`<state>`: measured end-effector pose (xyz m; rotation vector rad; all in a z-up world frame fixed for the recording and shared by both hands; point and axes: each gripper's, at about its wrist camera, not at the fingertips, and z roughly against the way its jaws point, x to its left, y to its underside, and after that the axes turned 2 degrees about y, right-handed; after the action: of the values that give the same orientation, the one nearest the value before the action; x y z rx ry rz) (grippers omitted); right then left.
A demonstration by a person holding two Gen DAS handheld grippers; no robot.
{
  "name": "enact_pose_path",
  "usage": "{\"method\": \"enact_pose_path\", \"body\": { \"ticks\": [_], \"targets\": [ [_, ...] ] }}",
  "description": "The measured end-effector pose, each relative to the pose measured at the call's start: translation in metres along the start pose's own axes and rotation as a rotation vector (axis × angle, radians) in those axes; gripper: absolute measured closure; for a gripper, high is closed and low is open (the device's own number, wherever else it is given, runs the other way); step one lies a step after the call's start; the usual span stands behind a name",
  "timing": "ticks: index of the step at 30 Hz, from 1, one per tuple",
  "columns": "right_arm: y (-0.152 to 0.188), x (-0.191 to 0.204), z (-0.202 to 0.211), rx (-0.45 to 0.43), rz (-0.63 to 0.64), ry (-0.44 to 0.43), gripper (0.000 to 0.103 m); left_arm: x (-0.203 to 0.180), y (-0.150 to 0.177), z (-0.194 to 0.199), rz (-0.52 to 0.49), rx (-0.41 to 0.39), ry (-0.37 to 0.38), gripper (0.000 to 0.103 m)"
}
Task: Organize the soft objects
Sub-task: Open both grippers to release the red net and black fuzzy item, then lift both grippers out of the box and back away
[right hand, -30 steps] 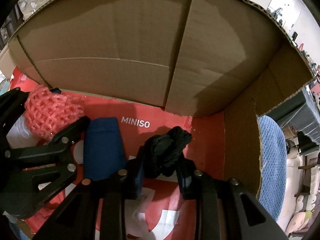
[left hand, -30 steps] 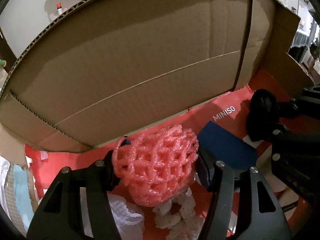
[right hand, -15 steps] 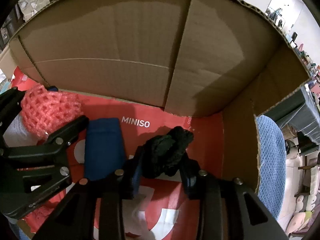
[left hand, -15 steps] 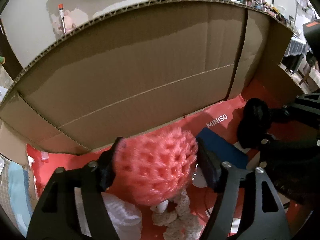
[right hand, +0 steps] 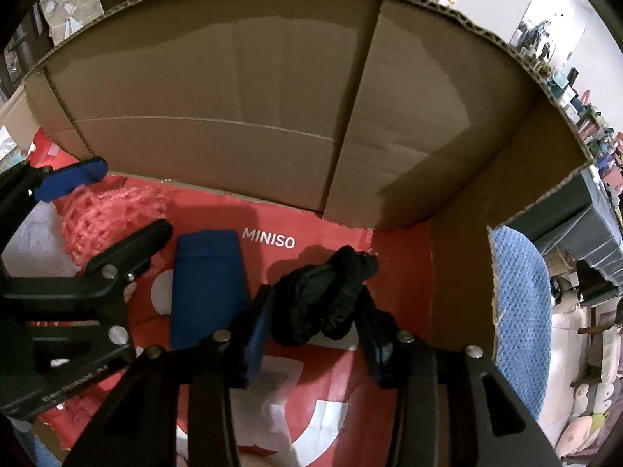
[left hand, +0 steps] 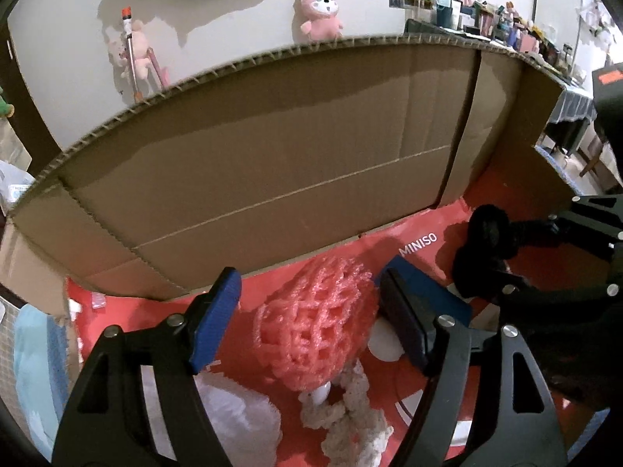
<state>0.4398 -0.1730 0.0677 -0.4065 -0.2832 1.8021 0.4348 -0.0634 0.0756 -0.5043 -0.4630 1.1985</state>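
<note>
Both grippers are inside a cardboard box (left hand: 272,171) lined with a red MINISO bag (right hand: 335,233). My left gripper (left hand: 311,311) is open; the pink foam net (left hand: 315,330) lies loose between its jaws on the box floor and also shows in the right wrist view (right hand: 113,218). My right gripper (right hand: 315,327) is shut on a black fuzzy cloth (right hand: 327,295), held just above the bag; it also shows in the left wrist view (left hand: 486,241). A folded blue cloth (right hand: 208,280) lies between the two grippers.
White knitted pieces (left hand: 350,420) and a white foam piece (left hand: 237,416) lie below the pink net. A light blue textured cloth (right hand: 518,311) hangs outside the box's right wall. Plush toys (left hand: 321,11) hang on the wall behind.
My left gripper has opened and let go of the pink foam net, which now rests on the box floor. It has also pulled up and back. My right gripper stays shut on the black cloth.
</note>
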Motion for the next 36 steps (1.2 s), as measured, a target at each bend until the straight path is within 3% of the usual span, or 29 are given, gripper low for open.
{"method": "enact_pose_path", "body": {
  "ticks": [5,9,15,20,25,29,33,36],
  "targets": [
    [0.008,0.002,0.012,-0.022,-0.002,0.002,0.055,-0.001,0.002,0.019,-0.002,-0.027,0.001,0.030],
    [0.016,0.001,0.029,-0.056,-0.010,0.025,0.039,0.000,0.004,0.042,0.010,-0.058,0.014,0.030],
    [0.030,-0.007,0.059,-0.109,-0.060,0.009,0.039,0.007,0.017,0.082,0.056,-0.128,0.039,0.025],
    [0.041,-0.013,0.085,-0.164,-0.090,-0.005,0.036,0.010,0.040,0.120,0.095,-0.184,0.049,0.024],
    [0.065,-0.010,0.114,-0.240,-0.099,-0.021,0.031,0.008,0.070,0.157,0.103,-0.263,0.033,0.016],
    [0.090,-0.006,0.133,-0.322,-0.103,-0.024,0.019,0.000,0.097,0.182,0.106,-0.318,0.035,0.015],
    [0.118,-0.002,0.151,-0.405,-0.119,-0.034,0.014,-0.008,0.121,0.203,0.120,-0.382,0.037,0.002],
    [0.134,-0.001,0.160,-0.461,-0.140,-0.027,0.007,-0.012,0.138,0.214,0.140,-0.446,0.013,0.000]
  ]
}}
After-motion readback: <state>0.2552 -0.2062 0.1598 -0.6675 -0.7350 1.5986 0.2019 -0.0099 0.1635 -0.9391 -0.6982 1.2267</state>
